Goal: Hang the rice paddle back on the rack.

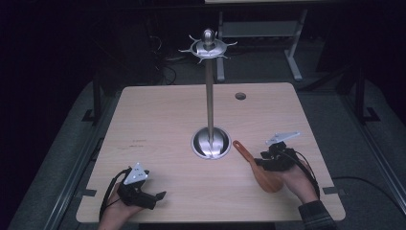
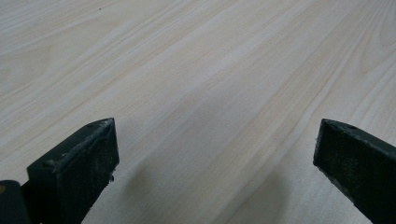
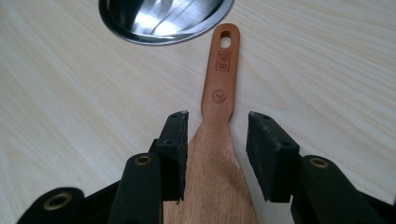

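Note:
A brown wooden spatula (image 1: 250, 163) lies flat on the light wooden table (image 1: 163, 120), its handle pointing at the round steel base (image 1: 210, 143) of a utensil stand. My right gripper (image 1: 262, 161) hovers over the blade end. In the right gripper view its jaws (image 3: 217, 123) stand open on either side of the spatula (image 3: 220, 88) where the handle widens; the left pad is at the blade's edge and the right pad is apart from it. My left gripper (image 1: 157, 197) rests near the front left edge, and its jaws (image 2: 217, 135) are wide open over bare wood.
The stand's thin steel pole (image 1: 209, 96) rises from the table's middle to a hooked crown (image 1: 208, 47). Its shiny base (image 3: 163, 18) is just beyond the spatula's handle tip. A dark cable hole (image 1: 241, 96) sits at the back. The surroundings are dark, with desk legs behind.

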Available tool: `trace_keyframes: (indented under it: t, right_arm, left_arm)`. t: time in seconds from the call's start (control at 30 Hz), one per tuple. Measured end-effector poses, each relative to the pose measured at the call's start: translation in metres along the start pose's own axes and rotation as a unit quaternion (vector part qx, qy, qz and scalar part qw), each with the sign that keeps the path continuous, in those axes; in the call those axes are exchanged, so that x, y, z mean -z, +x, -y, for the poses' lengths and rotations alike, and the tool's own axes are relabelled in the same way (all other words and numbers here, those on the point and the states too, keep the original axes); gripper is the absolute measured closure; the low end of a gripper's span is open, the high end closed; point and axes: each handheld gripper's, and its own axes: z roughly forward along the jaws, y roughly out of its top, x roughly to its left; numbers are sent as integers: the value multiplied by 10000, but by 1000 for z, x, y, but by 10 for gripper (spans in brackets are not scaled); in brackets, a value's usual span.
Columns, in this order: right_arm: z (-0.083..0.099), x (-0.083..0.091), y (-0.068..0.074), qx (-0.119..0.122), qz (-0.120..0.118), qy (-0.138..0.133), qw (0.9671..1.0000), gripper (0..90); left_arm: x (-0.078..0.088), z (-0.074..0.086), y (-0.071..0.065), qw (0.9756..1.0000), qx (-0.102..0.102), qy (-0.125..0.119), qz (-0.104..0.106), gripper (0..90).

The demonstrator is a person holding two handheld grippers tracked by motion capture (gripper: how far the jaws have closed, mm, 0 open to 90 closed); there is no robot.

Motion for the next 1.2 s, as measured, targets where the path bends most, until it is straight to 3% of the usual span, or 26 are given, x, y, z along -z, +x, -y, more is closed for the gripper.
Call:
trace_keyframes:
  t: [0.17, 0.37, 0.47, 0.7, 1.03, 1.2]
  right_arm:
    - [-17, -11, -2, -73, -8, 421, 9991, 579]
    - [-36, -27, -2, -2, -6, 883, 9961, 578]
    - [-43, -34, -1, 63, -21, 989, 9951, 577]
    - [-55, -54, 2, 209, 139, 1433, 9894, 570]
    - [-53, -66, 3, 281, 242, 1690, 9849, 573]
    - [-52, -67, 4, 298, 272, 1683, 9849, 603]
  left_arm:
    - [0, 0, 0, 10000, -46, 29, 15, 0]
    - [-1, -1, 0, 10000, -50, 31, 24, 0]
    - [-1, 0, 0, 10000, -53, 43, 23, 0]
    - [-1, 0, 0, 10000, -34, 33, 33, 0]
    - [0, 0, 0, 10000, -39, 34, 43, 0]
    - [-1, 0, 0, 10000, -33, 36, 46, 0]
